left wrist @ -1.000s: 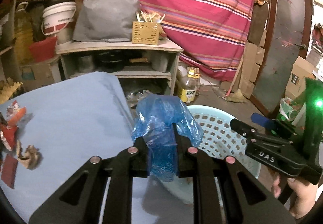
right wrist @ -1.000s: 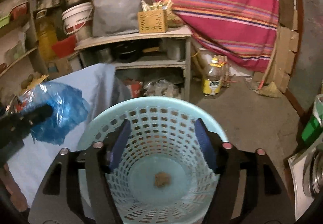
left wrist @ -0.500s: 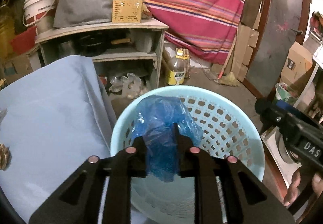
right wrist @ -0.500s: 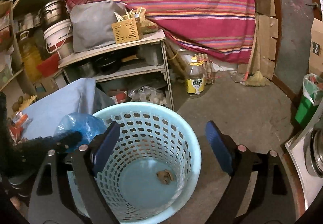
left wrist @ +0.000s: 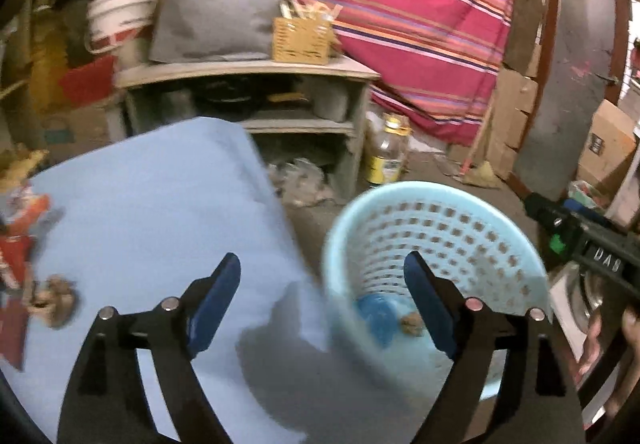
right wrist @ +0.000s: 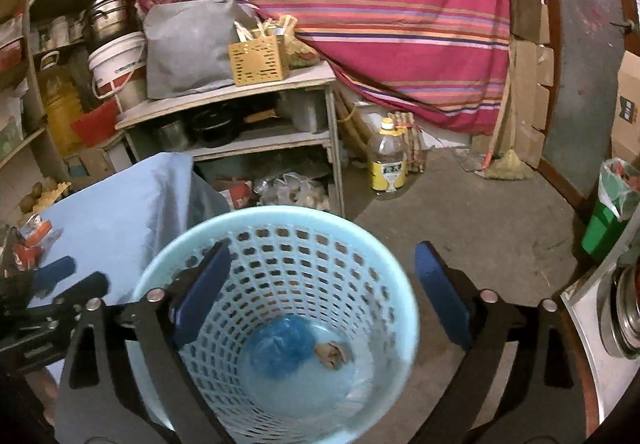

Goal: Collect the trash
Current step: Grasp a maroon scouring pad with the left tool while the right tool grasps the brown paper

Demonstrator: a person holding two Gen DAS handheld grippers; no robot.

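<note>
The left tool (left wrist: 322,280) hangs with its blue-padded fingers spread wide apart and nothing between them, straddling the edge of the worktop (left wrist: 160,203) and the rim of the pale blue basket (left wrist: 432,191). The right tool (right wrist: 322,270) is likewise spread wide and empty, poised above the mouth of the basket (right wrist: 280,215), looking down into it. At the bottom of the basket lies the crumpled blue plastic bag (right wrist: 286,340), and just beside it, to its right, a small brown scrap (right wrist: 332,354); both also show through the left view, the bag (left wrist: 376,318) next to the scrap (left wrist: 412,324). The basket stands on the floor, close against the drooping corner of the blue cloth that covers the worktop. On the worktop's left side, more trash is left: a red and white wrapper (left wrist: 28,219) near the edge and a brownish crumpled piece (left wrist: 56,300) a little nearer the camera, though blur hides their detail. Behind stand a wooden shelf (right wrist: 240,99) with a yellow slotted box (right wrist: 258,61) on top, and a yellow-labelled bottle (right wrist: 390,159) on the floor beside it.
</note>
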